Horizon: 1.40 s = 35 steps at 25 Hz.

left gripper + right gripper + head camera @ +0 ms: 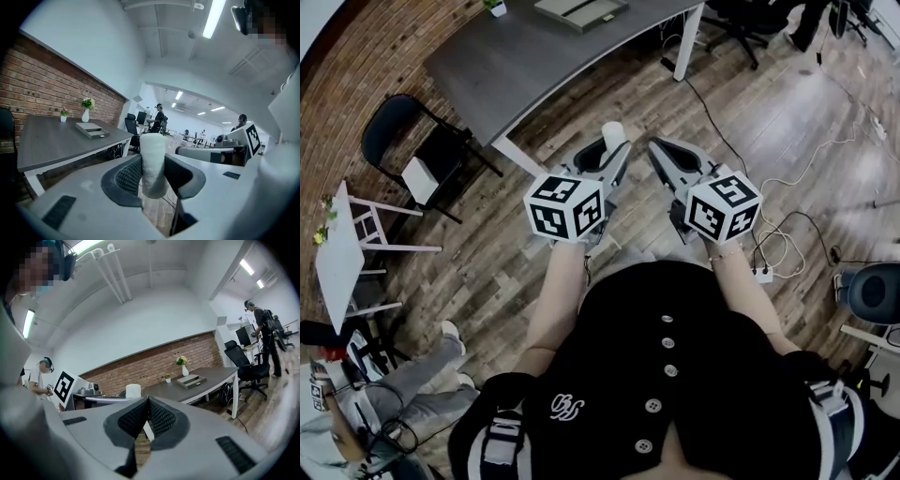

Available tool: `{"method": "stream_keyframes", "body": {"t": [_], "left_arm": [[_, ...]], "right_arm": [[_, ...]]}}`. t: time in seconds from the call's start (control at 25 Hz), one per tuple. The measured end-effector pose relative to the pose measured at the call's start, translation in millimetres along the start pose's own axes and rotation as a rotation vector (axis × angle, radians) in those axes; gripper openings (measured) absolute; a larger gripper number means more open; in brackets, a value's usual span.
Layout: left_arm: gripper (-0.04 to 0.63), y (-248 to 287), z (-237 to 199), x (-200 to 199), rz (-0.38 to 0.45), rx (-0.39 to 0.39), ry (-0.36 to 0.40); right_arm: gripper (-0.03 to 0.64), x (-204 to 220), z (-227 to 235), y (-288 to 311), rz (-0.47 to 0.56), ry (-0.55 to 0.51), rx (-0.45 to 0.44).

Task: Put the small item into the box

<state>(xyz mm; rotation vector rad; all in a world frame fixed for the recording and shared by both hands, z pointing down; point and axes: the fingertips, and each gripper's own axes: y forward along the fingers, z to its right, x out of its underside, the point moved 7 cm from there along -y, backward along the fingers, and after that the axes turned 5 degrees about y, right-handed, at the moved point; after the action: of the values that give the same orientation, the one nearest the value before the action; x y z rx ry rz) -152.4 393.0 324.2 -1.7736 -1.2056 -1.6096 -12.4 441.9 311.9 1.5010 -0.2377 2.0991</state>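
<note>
white roll (153, 159), upright, clamped between left gripper (153, 180) jaws
right gripper (146, 414): jaws clenched, pads touching, just beside the left one

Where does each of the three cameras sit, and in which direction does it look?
Head view: on the person's head, looking steeply down at the forearms, the left gripper, the right gripper and the wooden floor.
Left gripper view: on the left gripper, looking along its jaws, closed on the white roll, toward the grey table.
Right gripper view: on the right gripper, looking along its shut, empty jaws toward the brick wall.
Shared: both gripper views show that table, the box on it, and the other gripper.
</note>
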Motion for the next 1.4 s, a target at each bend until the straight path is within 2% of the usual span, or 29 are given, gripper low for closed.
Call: {"method": "stream_keyframes", "body": {"t": [0.24,0.4,0.68,0.96,1.2,1.4], "left_arm": [[0.138,30.2,-7.6,12.0,-0.019,-0.009,0.006],[0.138,51.6,-21.4,11.3,-0.018,-0.033,-0.031],[0.138,106.7,-70.3,8.1,-0.037,-0.032,-0.069],[0.138,187.7,-164.5,-40.3,-0.018,-0.032,-0.079],[0.138,251.7,-228.5,-91.9,-0.022,0.017,-0.009],[0.139,286.5,-276.6,-114.4,-0.048,0.034,0.026]], "right_arm": [[0.003,12.7,35.8,-5.4,-0.026,0.039,0.013],[0.003,13.1,68.7,-4.6,-0.036,0.092,0.039],[0.003,-9.5,115.1,55.1,-0.028,0.074,0.030],[0.003,-61.0,175.4,155.8,-0.029,0.063,0.030],[0.003,-111.2,223.9,229.7,0.005,0.037,0.036],[0.005,-134.9,246.4,283.9,0.013,0.032,0.023]]}}
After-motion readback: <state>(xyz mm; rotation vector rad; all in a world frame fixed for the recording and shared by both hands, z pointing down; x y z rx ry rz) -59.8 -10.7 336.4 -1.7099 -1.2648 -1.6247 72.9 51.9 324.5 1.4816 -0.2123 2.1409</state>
